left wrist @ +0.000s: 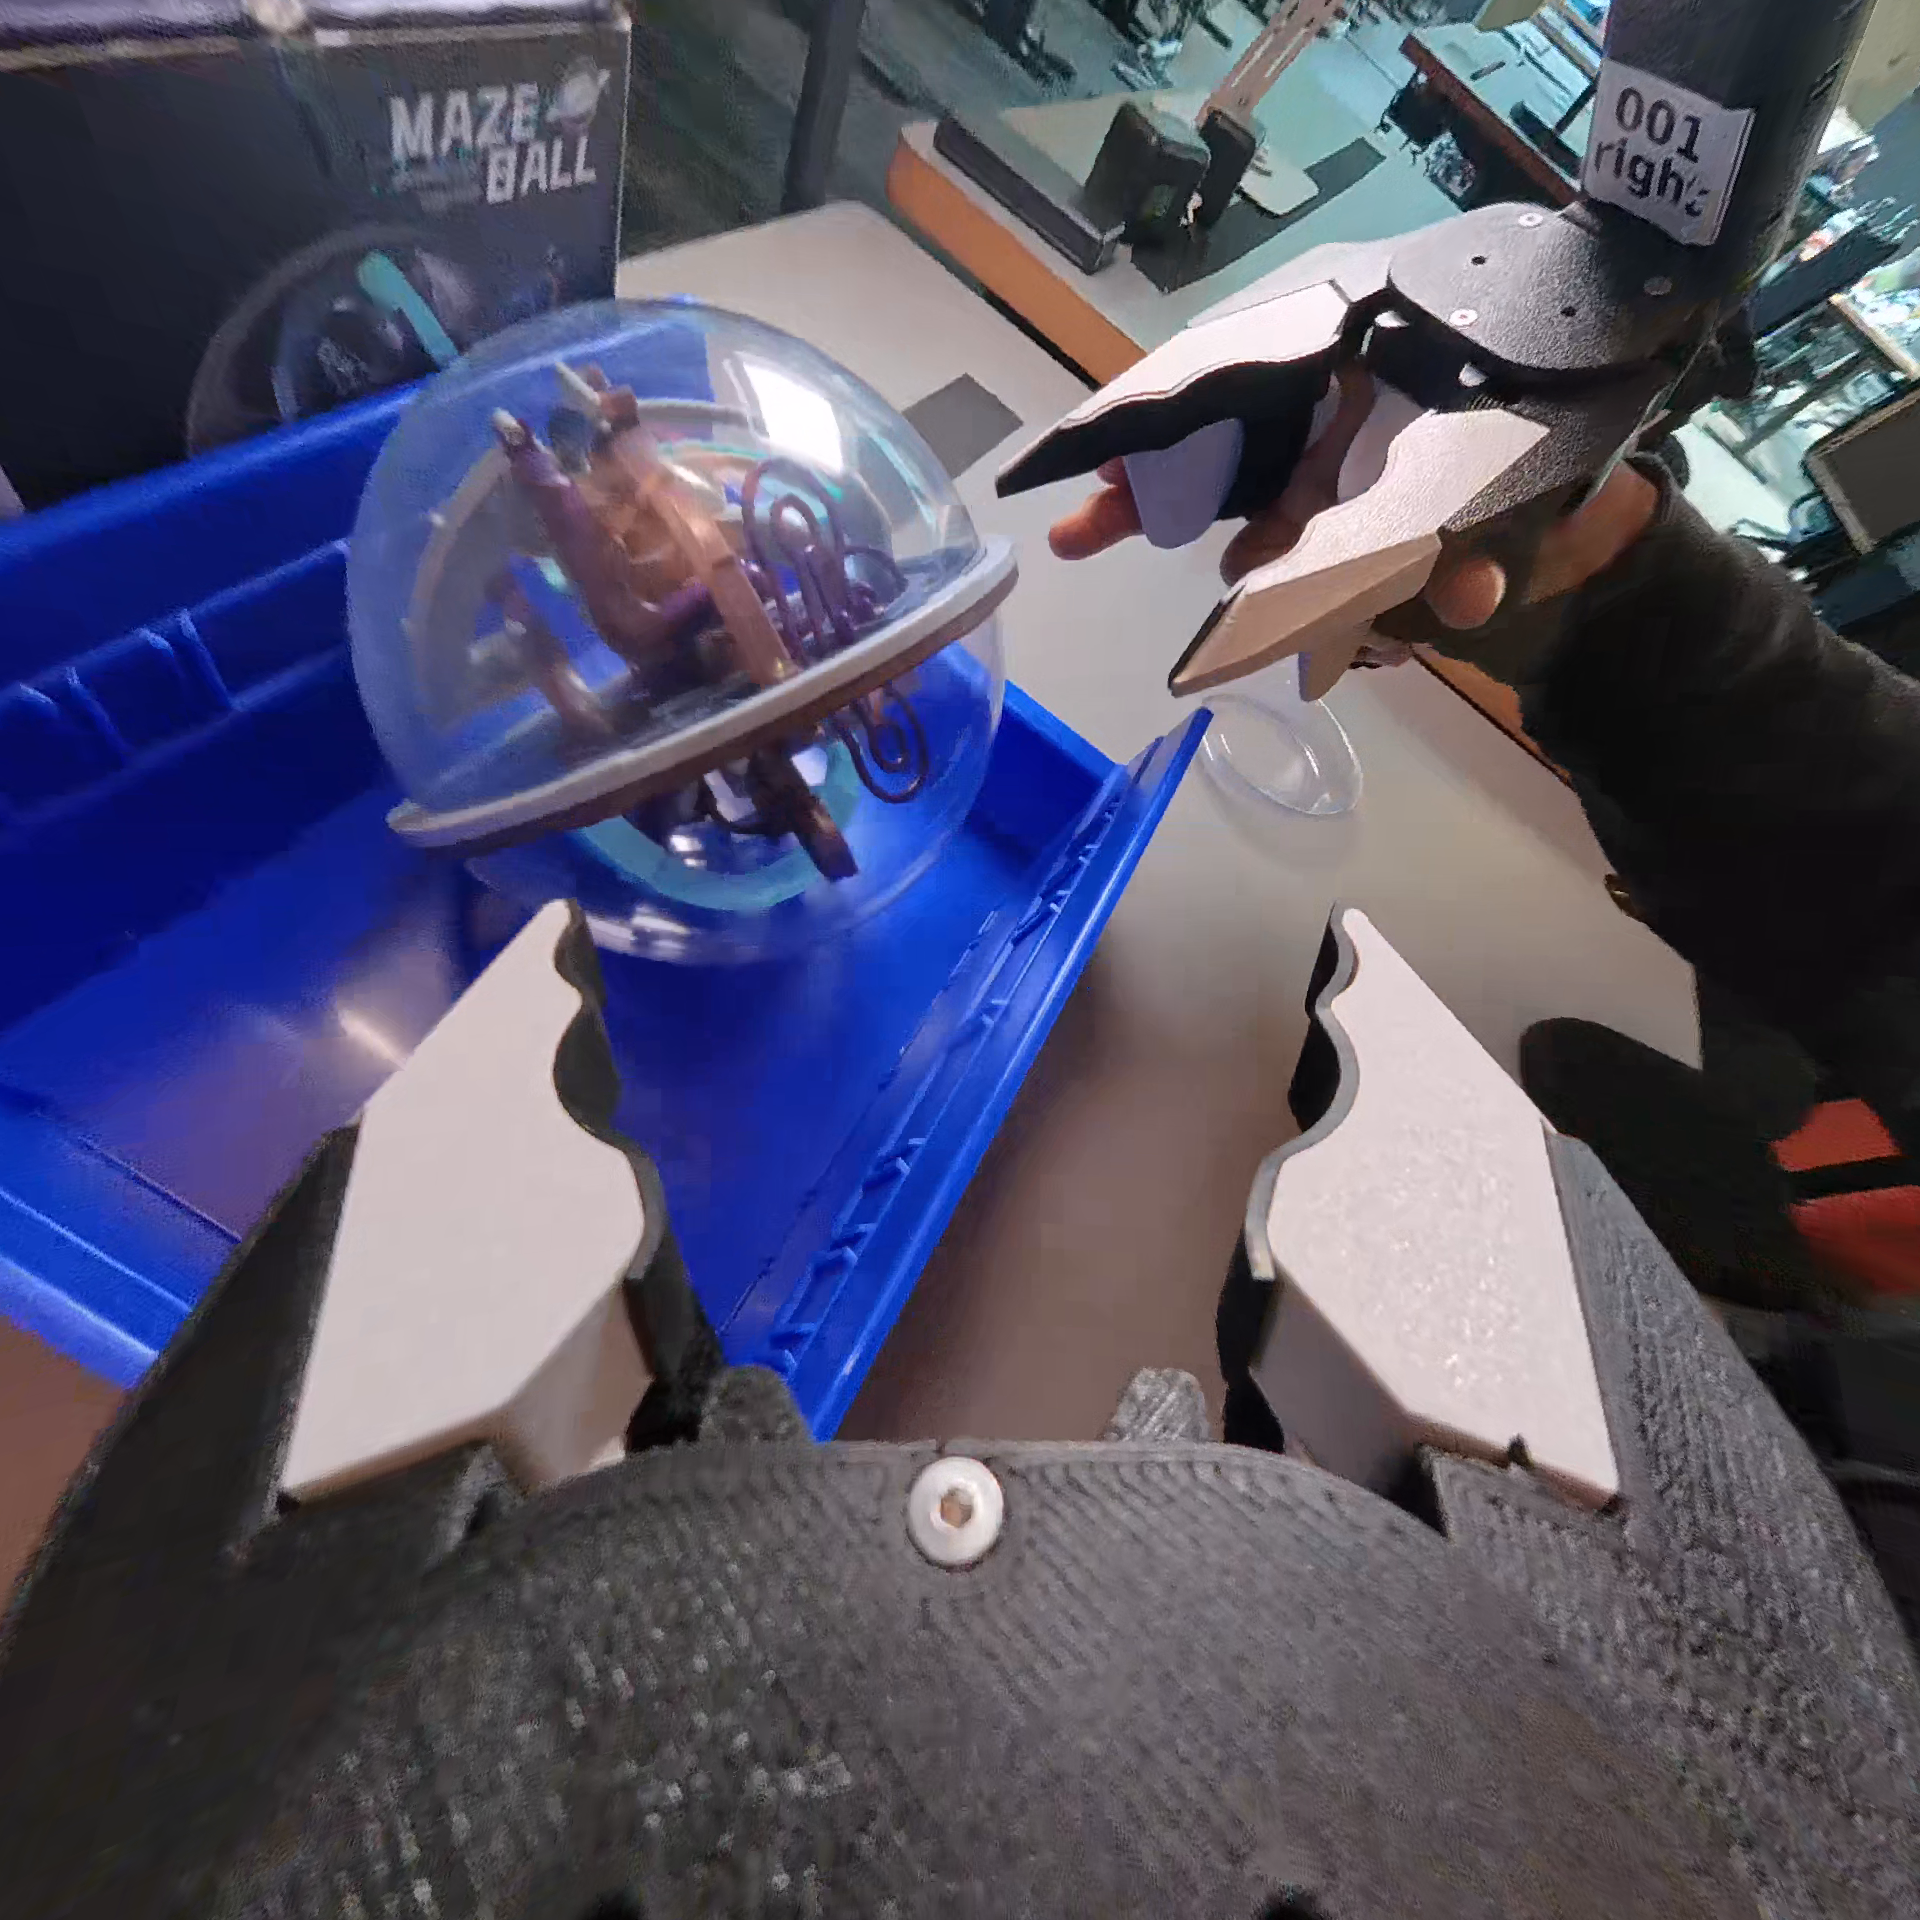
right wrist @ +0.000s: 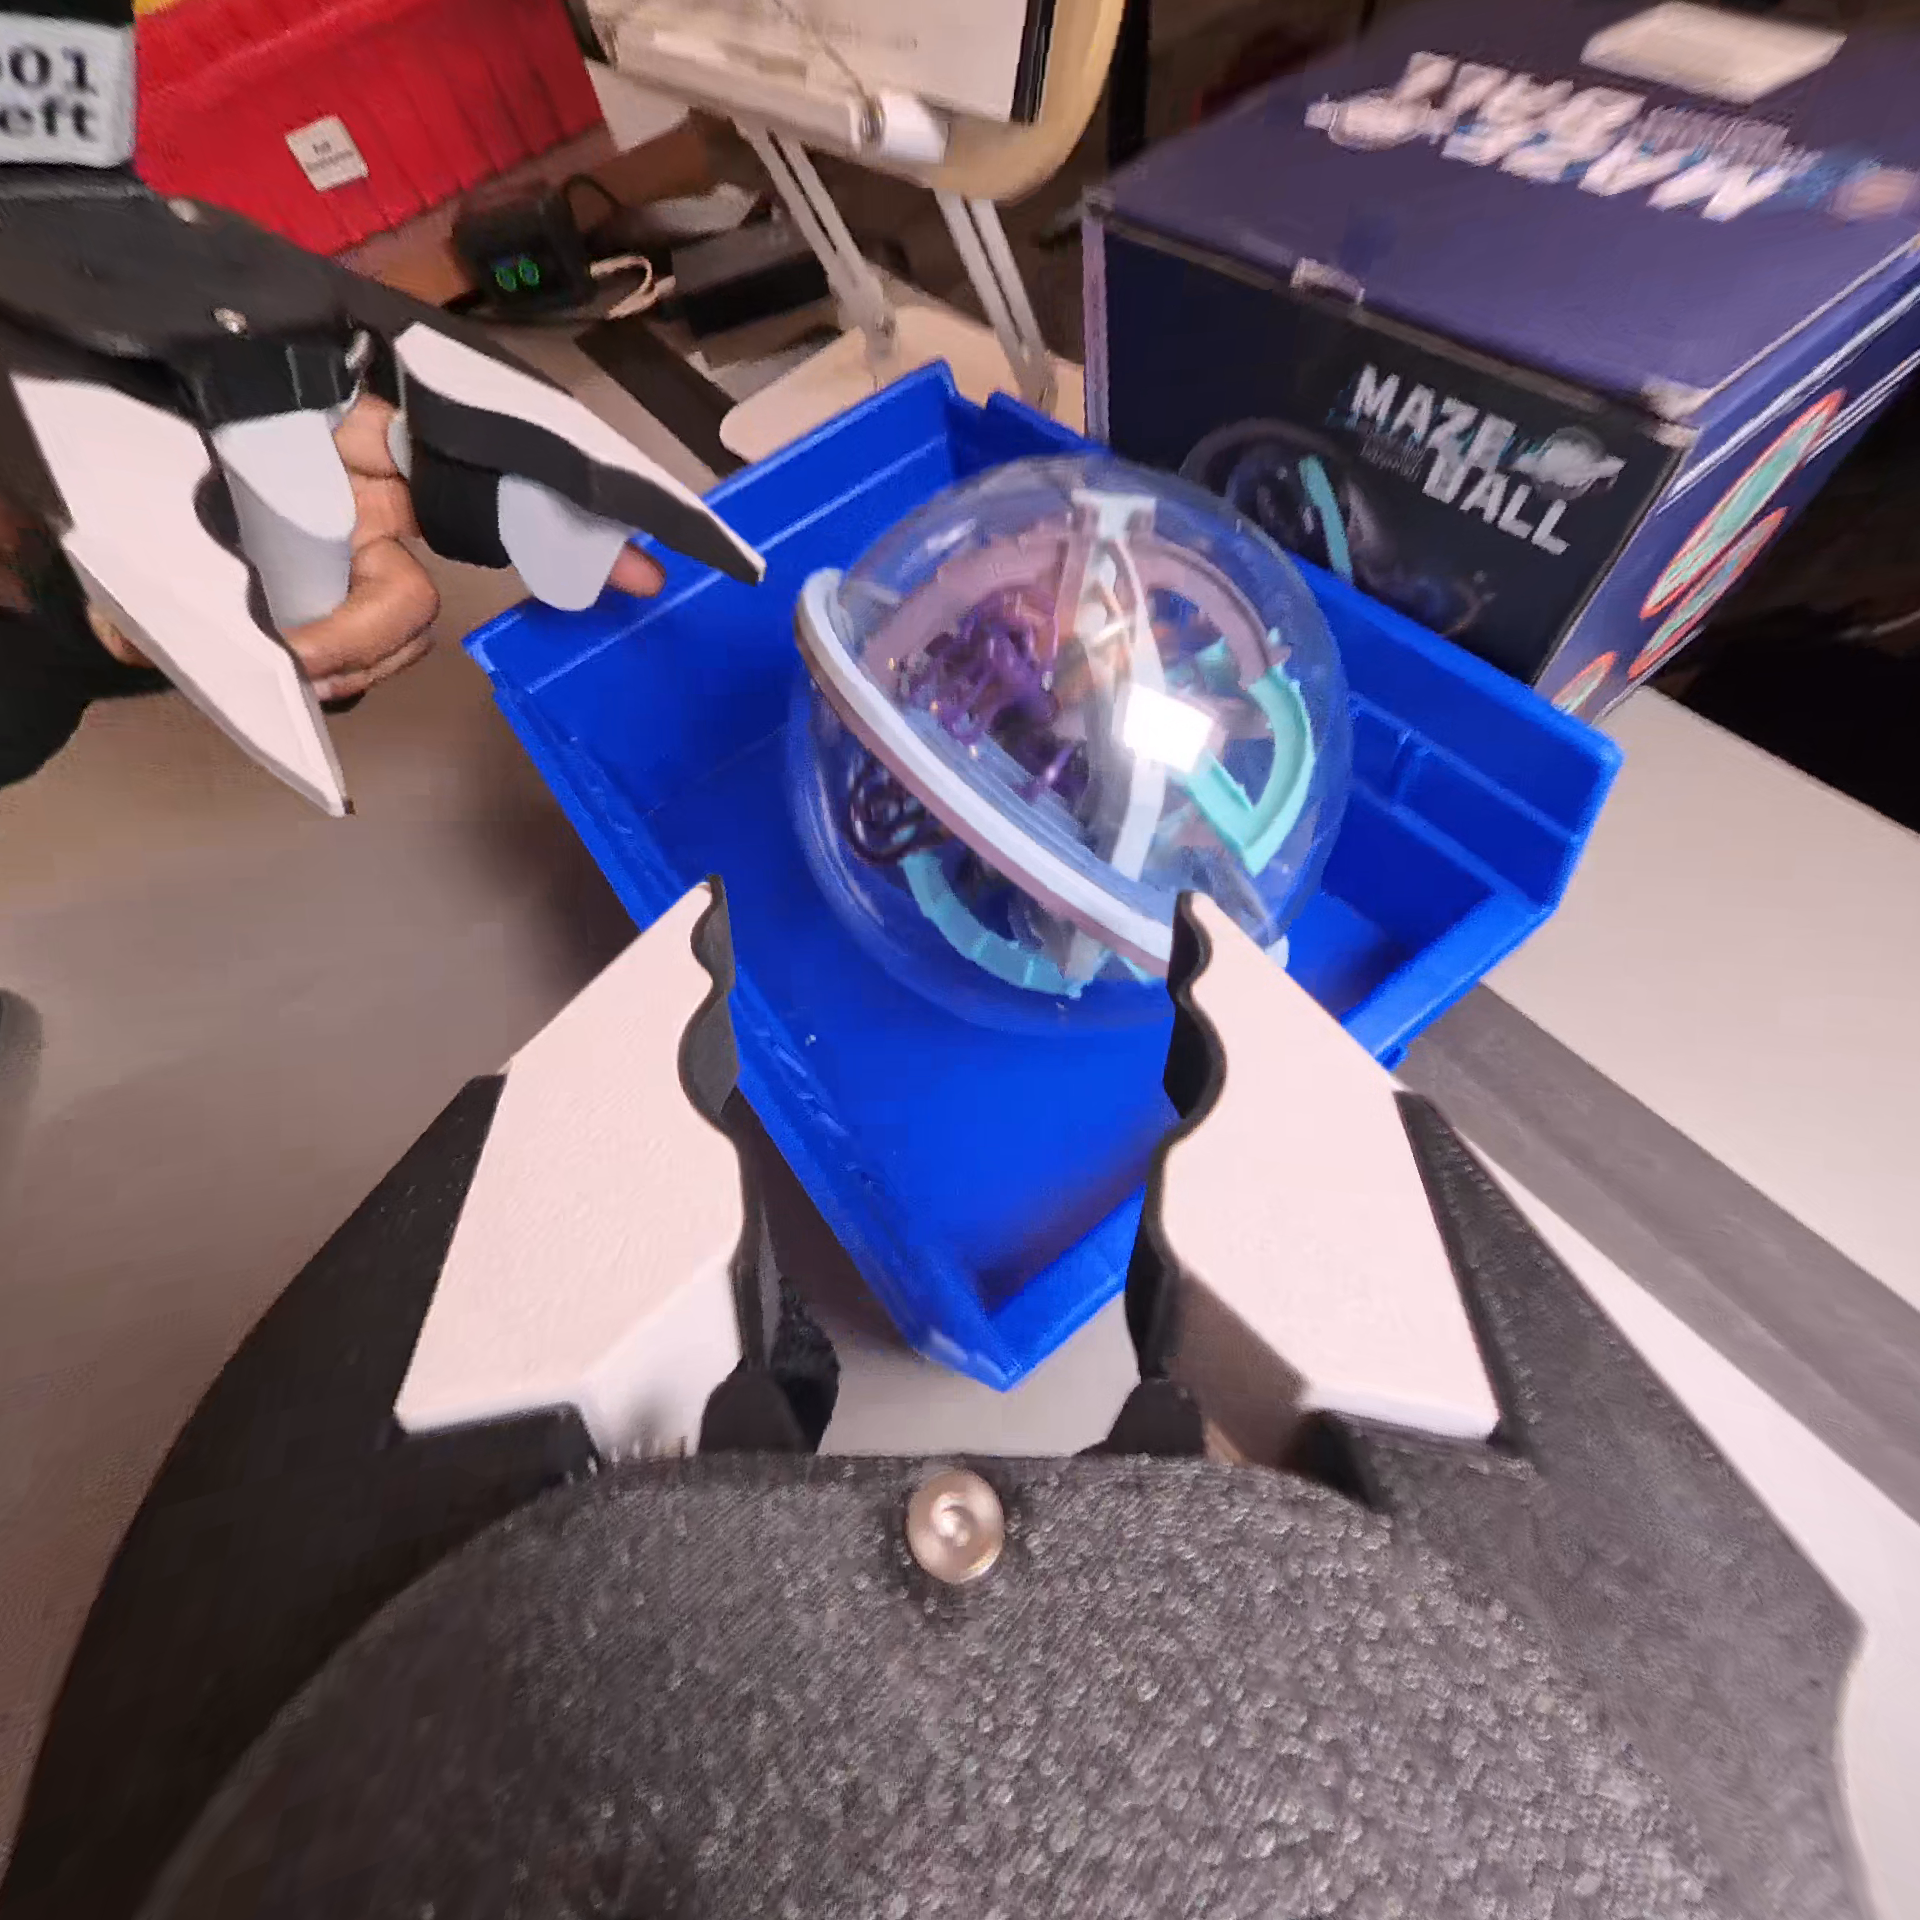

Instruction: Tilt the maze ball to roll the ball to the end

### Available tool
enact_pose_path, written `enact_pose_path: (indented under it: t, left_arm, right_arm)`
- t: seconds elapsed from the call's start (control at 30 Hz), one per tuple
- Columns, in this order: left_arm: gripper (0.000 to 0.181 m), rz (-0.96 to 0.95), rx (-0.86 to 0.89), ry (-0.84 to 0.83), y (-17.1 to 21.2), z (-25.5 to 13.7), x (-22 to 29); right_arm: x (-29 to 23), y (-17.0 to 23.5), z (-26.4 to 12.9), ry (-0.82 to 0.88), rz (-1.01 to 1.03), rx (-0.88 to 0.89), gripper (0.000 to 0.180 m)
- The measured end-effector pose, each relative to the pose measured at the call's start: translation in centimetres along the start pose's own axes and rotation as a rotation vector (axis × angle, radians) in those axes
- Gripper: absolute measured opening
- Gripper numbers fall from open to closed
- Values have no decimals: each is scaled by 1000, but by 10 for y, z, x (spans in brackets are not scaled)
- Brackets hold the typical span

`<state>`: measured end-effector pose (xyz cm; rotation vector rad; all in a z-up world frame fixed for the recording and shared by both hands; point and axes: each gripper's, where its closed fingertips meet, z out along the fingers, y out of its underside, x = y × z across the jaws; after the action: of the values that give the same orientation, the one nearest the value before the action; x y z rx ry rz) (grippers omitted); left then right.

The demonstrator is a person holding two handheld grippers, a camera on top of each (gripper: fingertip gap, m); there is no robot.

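Maze ball (left wrist: 681, 623) sits in the blue bin (left wrist: 260, 997) on the table (left wrist: 1195, 935), both grippers spread and empty.

Its grey equator ring is tilted, the high side toward the right gripper (left wrist: 1091, 577), so its axis leans off vertical. The left gripper (right wrist: 540, 686) hangs by the bin's corner, apart from the ball. The dark product box (right wrist: 1507, 395) stands behind the bin; a clear dish (left wrist: 1283, 753) lies beside the bin's rim.

Pale grey table (left wrist: 1195, 1039), blue plastic bin (left wrist: 260, 1039) resting on it, dark printed box (right wrist: 1507, 416) just behind the bin, clear plastic dish (left wrist: 1283, 758) beside the bin's edge
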<state>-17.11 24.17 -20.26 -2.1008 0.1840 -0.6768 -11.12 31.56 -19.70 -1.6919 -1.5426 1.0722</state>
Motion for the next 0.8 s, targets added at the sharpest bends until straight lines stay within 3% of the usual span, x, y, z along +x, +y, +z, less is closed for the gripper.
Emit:
enact_pose_path:
  t: [0.1, 0.17, 0.33, 0.57, 0.67, 0.8]
  left_arm:
    - [132, 83, 80, -68, -2, -9, 9]
    - [128, 76, 140, -64, -7, -13, 18]
    - [122, 2, 357, 34, -21, -30, 51]
    - [115, -21, 489, 5, -22, -65, 28]
    - [115, 28, 503, -45, -18, -71, 18]
    - [114, 141, 474, -164, -11, -76, 13]
  right_arm:
    - [-4, -20, -15, 110, -87, 111, 70]
    - [-6, -32, -15, 186, -147, 162, 52]
    - [-18, -10, 19, 337, -381, 7, 12]
    - [-39, 11, 45, 302, -483, -182, 4]
    - [-47, 3, 43, 281, -469, -140, 11]
    - [-79, -9, 23, 213, -325, 44, 29]
